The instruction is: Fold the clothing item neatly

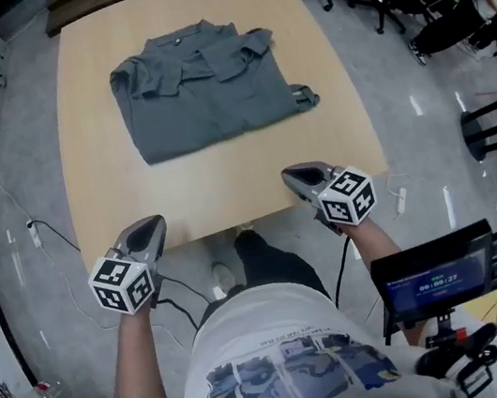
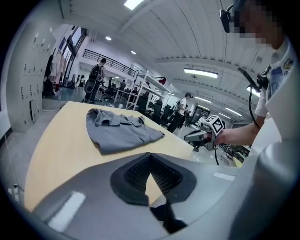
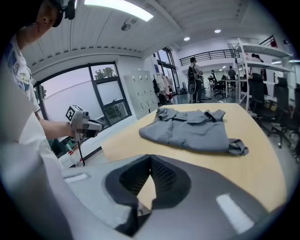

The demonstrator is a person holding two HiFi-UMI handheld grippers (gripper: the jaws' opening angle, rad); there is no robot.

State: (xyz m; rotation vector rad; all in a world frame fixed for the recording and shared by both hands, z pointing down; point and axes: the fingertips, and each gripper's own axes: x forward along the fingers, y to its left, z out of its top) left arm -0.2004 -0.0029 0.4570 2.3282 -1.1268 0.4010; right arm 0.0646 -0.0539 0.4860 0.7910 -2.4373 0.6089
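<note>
Head view: the shirt (image 1: 205,86) lies on the far half of the table (image 1: 228,192), collar away, in a block wider than deep. The left gripper (image 1: 151,228) and right gripper (image 1: 297,178) hang at the near edge, well apart from it and about equally far. A sleeve end (image 1: 305,96) pokes out on the right gripper's side (likely the last thing to tidy).

Left gripper view: jaws pressed together, nothing between; shirt ahead, slightly left.

Right gripper view: jaws closed and empty too; shirt ahead, slightly right.
</note>
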